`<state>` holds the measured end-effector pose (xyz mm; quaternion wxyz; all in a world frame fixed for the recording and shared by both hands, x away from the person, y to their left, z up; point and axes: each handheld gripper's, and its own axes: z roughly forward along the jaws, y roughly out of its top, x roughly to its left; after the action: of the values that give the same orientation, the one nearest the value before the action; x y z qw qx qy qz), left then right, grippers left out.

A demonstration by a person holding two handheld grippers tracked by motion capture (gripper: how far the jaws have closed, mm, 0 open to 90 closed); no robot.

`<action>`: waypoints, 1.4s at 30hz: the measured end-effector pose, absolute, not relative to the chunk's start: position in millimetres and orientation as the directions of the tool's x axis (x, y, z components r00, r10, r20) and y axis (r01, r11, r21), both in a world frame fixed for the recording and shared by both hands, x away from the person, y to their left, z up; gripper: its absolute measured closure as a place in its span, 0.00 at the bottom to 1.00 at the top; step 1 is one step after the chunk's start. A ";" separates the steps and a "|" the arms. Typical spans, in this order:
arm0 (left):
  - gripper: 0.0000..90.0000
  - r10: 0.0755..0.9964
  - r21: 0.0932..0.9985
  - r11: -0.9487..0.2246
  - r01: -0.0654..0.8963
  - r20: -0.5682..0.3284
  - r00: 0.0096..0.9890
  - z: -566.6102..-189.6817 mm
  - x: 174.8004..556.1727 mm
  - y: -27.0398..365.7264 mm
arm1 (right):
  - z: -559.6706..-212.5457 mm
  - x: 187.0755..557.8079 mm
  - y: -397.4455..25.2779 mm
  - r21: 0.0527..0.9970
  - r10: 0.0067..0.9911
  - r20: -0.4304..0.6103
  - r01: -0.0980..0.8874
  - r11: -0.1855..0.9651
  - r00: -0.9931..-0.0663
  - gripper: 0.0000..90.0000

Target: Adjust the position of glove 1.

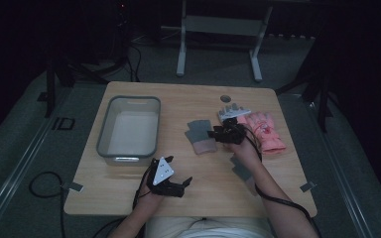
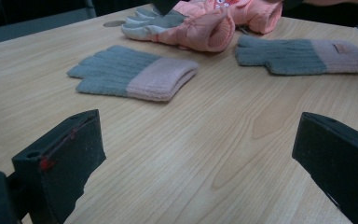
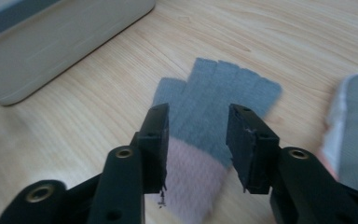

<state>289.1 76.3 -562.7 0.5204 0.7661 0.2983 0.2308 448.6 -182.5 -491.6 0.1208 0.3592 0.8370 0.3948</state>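
Table (image 2: 242,140): light wood-grain top, smooth with a faint sheen. 2 fingerless gloves (image 2: 133,74) (image 2: 303,56): ribbed knit cloth, matt grey with softer pink cuffs. Padded pink gloves (image 2: 209,25): smooth, quilted fabric with pale grey palms. Bin (image 1: 129,126): translucent grey plastic, satin finish. Right gripper (image 3: 197,140): matt black plastic, edges scuffed.

My black gripper (image 3: 196,140) frames a grey glove (image 3: 216,105) with pink cuff; upper left, a pale grey bin (image 3: 51,37).
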 end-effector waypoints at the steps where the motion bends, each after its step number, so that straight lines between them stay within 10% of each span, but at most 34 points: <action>1: 0.02 0.697 0.935 -0.281 0.217 0.044 0.716 -562.8 289.1 76.3 | -497.6 454.6 -173.9 0.737 0.699 0.079 0.514 0.439 -0.711 0.65; 24: 0.02 0.699 0.935 -0.280 0.218 0.043 0.714 -562.7 288.8 77.2 | -543.9 483.2 -136.4 0.637 0.725 -0.022 0.549 0.540 -0.688 0.81; 42: 0.02 0.707 0.938 -0.273 0.212 0.046 0.705 -562.8 287.7 77.7 | -492.0 421.1 -130.3 0.688 0.805 0.054 0.606 0.398 -0.590 0.96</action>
<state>287.7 77.7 -562.8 0.5221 0.7616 0.3019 0.2371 421.1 -130.3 -492.0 0.1455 0.4286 0.8234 0.3423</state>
